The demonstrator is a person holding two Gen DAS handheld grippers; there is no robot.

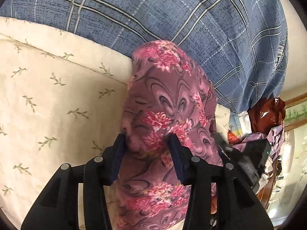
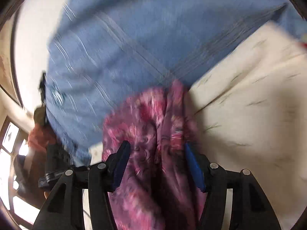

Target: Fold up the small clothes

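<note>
A purple-pink floral garment (image 1: 168, 103) lies bunched on a cream leaf-print bedsheet (image 1: 48, 88). My left gripper (image 1: 146, 143) has its fingers spread wide on either side of the cloth, which passes between them. In the right wrist view, which is motion-blurred, the same garment (image 2: 153, 126) runs between the fingers of my right gripper (image 2: 156, 149), also spread apart. The right gripper's black body (image 1: 247, 159) shows at the right of the left wrist view. I cannot tell whether either gripper pinches the cloth.
A blue plaid blanket (image 1: 172, 13) covers the far side of the bed, also in the right wrist view (image 2: 134, 38). A pile of bags and cloth (image 1: 266, 115) sits at the right, by a wooden frame (image 1: 295, 99).
</note>
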